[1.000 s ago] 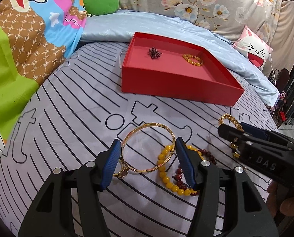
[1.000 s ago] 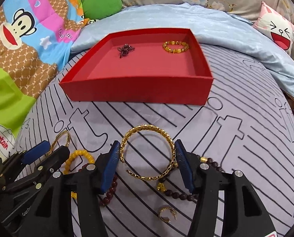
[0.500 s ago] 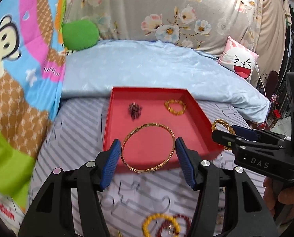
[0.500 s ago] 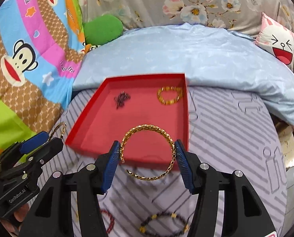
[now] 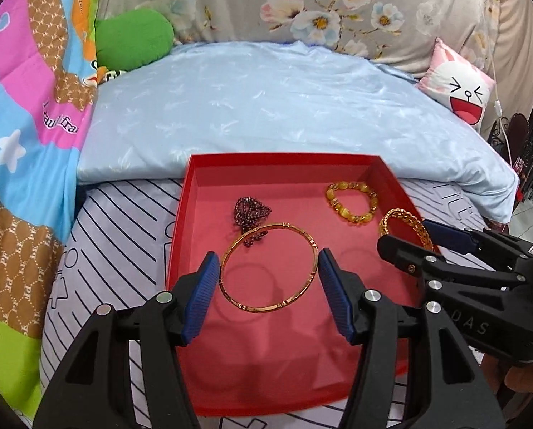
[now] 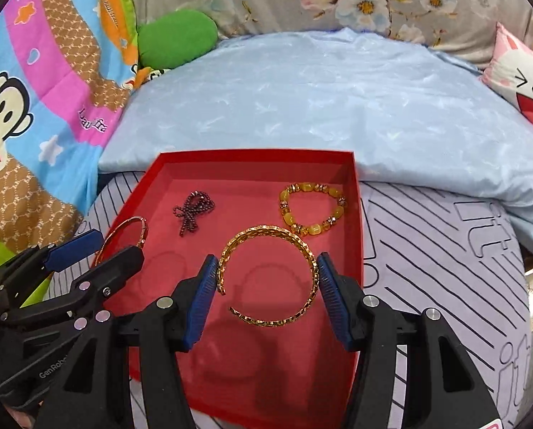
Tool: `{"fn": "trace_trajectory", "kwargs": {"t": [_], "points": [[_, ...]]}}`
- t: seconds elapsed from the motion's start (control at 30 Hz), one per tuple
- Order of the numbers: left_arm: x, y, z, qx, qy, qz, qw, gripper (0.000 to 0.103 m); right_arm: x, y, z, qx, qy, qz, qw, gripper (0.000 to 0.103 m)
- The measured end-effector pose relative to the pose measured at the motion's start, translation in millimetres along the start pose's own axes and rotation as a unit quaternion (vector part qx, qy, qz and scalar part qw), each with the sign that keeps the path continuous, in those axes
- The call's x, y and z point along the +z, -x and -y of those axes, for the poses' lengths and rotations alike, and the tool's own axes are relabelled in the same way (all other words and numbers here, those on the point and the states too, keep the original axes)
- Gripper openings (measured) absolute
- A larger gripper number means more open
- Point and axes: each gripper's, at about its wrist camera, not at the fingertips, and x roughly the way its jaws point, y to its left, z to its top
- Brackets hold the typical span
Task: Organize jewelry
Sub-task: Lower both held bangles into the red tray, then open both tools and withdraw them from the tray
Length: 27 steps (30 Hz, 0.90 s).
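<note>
A red tray (image 5: 391, 178) (image 6: 356, 221) lies on the striped bedspread. My left gripper (image 5: 268, 271) is shut on a thin gold bangle (image 5: 227, 261) and holds it above the tray floor; it also shows in the right wrist view (image 6: 87, 254). My right gripper (image 6: 268, 271) is shut on a gold chain cuff (image 6: 266, 232), also above the tray; it shows in the left wrist view (image 5: 413, 236). In the tray lie a dark red bead strand (image 5: 250, 211) (image 6: 193, 214) and a yellow bead bracelet (image 5: 352, 202) (image 6: 311, 209).
A pale blue folded quilt (image 5: 273, 100) lies right behind the tray. A green cushion (image 5: 134, 39) and a cartoon blanket (image 5: 23, 114) are at the left. A white and pink face pillow (image 5: 459, 89) is at the right.
Both grippers lifted their bangles off the bedspread and carried them forward; they now hang over the red tray. The loose beads left on the bedspread are out of view.
</note>
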Motion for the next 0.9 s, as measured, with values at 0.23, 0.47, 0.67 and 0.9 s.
{"fn": "trace_trajectory", "kwargs": {"t": [0.23,0.47,0.67,0.9], "points": [[1,-26,2,0.009,-0.008,-0.024,0.9996,0.055,2,-27,4,-0.015,0.001,-0.021,1.0,0.054],[3,-37,1,0.014,-0.005,-0.03,0.9994,0.054,3,-36,6,-0.022,0.004,-0.026,0.999,0.056],[5,-38,-3,0.013,0.002,-0.03,0.9995,0.057,4,-36,7,-0.023,0.002,-0.024,0.999,0.056],[6,-21,-2,0.011,0.001,-0.019,0.9998,0.057,1,-18,2,-0.02,0.007,-0.012,1.0,0.056]]}}
